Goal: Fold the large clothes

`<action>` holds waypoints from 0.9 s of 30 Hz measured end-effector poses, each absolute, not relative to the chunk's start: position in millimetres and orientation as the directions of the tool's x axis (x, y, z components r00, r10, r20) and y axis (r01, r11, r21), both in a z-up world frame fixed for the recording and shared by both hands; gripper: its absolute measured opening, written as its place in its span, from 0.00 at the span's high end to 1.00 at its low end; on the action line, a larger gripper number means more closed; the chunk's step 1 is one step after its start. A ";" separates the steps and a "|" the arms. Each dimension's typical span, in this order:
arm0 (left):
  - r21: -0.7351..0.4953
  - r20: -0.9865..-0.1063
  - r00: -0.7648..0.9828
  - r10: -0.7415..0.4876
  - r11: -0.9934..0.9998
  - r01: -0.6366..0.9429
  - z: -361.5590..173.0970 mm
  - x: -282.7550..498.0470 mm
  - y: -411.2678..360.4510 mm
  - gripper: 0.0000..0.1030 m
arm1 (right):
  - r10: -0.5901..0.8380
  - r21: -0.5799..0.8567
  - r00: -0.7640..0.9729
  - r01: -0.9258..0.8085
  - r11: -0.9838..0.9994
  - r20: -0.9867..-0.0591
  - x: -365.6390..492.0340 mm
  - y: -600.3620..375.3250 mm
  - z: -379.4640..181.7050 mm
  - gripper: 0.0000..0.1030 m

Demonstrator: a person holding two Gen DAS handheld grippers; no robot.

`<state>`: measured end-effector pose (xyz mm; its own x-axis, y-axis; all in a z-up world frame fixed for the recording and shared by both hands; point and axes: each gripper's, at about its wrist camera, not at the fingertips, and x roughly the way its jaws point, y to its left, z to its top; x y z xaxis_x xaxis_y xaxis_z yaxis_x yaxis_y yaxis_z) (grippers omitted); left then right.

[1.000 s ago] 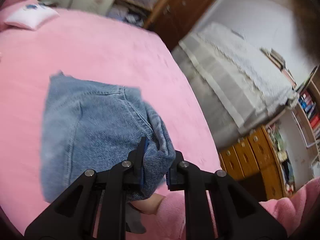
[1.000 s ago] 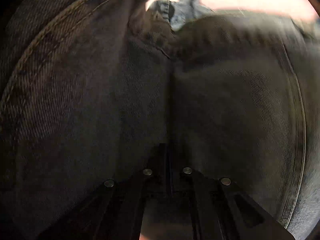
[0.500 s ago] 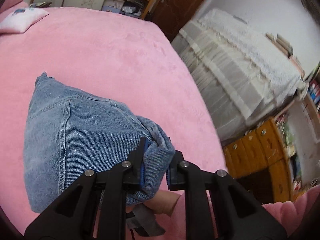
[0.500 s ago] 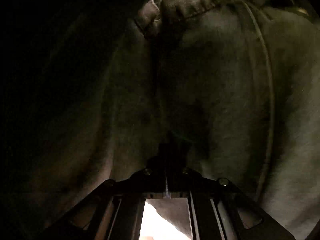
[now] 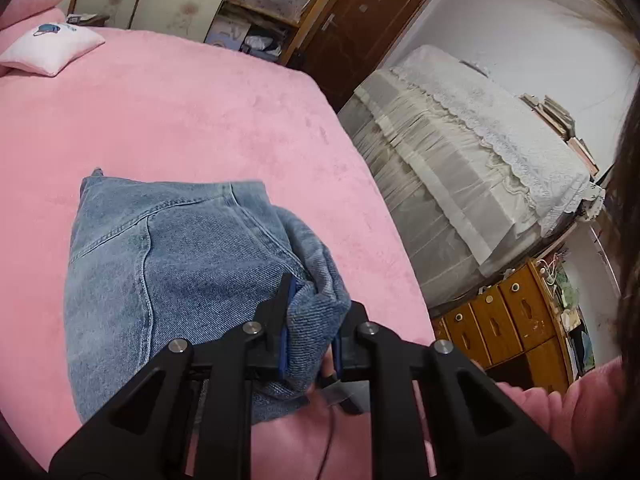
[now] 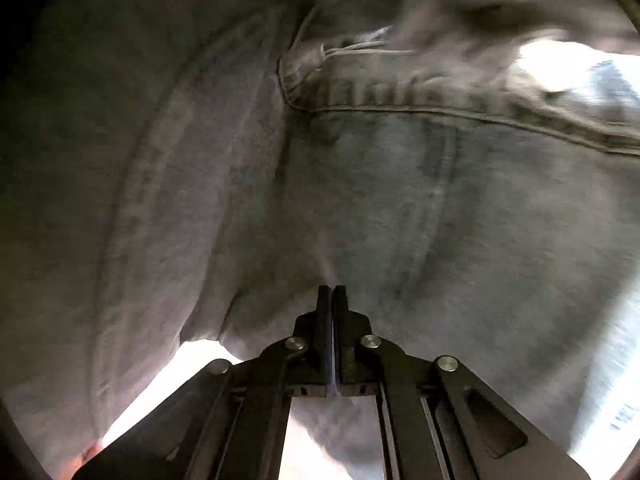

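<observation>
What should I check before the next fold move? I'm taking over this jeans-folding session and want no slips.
1. Left gripper grip: ok, its pads are clamped on a thick bunched fold of the jeans.
2. Right gripper grip: cannot tell; the jaws are closed with denim draped right over them, but no cloth is clearly seen between them.
3. Right wrist view: not ok, denim fills almost the whole picture.
4. Landing area on the pink bed: ok, bare beyond the jeans.
5. Pillow: ok, far off at the bed's corner.
</observation>
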<state>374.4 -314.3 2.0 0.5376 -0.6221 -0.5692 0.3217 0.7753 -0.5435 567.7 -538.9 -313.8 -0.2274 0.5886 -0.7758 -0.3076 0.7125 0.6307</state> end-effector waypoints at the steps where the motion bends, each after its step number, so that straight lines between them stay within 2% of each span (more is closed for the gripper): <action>1: -0.547 -0.564 0.542 -0.624 0.773 0.321 2.0 373.5 -313.1 0.89 | 0.559 0.599 -0.216 -0.327 0.731 -0.800 567.1 -545.0 -309.0 0.98; 6: -0.572 -0.554 0.548 -0.626 0.765 0.296 -2.9 372.0 -313.7 0.89 | 0.511 0.514 -0.107 -0.339 0.788 -0.853 576.5 -585.5 -293.3 0.98; 11: -0.463 -0.630 0.528 -0.569 0.822 0.332 -25.6 369.3 -336.8 0.89 | 0.591 0.580 0.065 -0.133 0.804 -0.804 604.1 -642.6 -289.1 0.97; 12: -0.439 -0.636 0.535 -0.556 0.831 0.341 -31.0 367.4 -341.0 0.89 | 0.613 0.606 0.120 -0.094 0.790 -0.781 604.5 -658.4 -284.9 0.93; 14: -0.416 -0.639 0.537 -0.550 0.835 0.360 -44.7 366.2 -349.4 0.88 | 0.566 0.569 0.191 -0.047 0.821 -0.802 598.6 -684.5 -278.9 0.91; 18: -0.423 -0.653 0.499 -0.570 0.821 0.383 -81.8 361.9 -364.8 0.88 | 0.461 0.464 0.184 -0.028 0.885 -0.868 580.3 -722.0 -280.8 0.87; 22: -0.333 -0.699 0.457 -0.551 0.816 0.473 -119.6 339.1 -388.5 0.88 | 0.438 0.450 0.187 0.023 0.893 -0.879 556.6 -767.5 -277.3 0.87; 26: -0.282 -0.782 0.374 -0.499 0.818 0.501 -167.2 326.1 -404.7 0.85 | 0.437 0.452 0.199 0.034 0.892 -0.877 544.2 -766.3 -256.0 0.86; 27: -0.266 -0.815 0.332 -0.475 0.815 0.516 -182.4 324.0 -410.4 0.80 | 0.425 0.441 0.206 0.038 0.897 -0.882 548.9 -759.7 -245.7 0.83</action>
